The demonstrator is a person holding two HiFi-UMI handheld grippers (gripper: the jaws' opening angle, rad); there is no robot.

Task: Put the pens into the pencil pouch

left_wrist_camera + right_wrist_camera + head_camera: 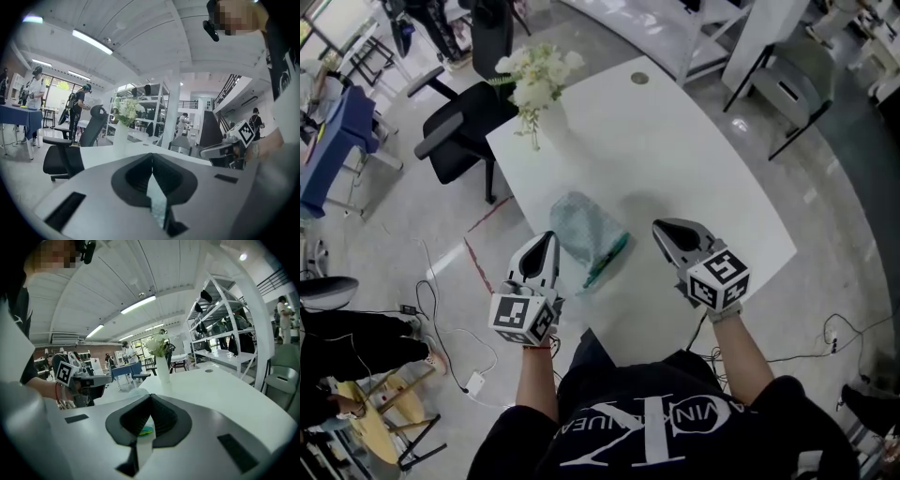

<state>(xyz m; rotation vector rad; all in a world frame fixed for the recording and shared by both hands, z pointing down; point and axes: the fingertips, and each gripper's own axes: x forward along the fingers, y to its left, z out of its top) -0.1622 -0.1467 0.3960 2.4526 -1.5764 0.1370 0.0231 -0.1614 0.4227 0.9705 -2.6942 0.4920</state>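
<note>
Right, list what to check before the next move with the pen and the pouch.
1. Pouch lying on the table, between the tools: ok.
2. Pen inside the pouch: cannot tell; it lies along the pouch's near edge.
3. Left tool empty: ok, jaws shut on nothing.
4. Right tool empty: ok, jaws shut on nothing.
5. Jaws open for a grasp: not ok, both shut.
6. Vase of flowers out of the way: ok, at the table's far corner.
</note>
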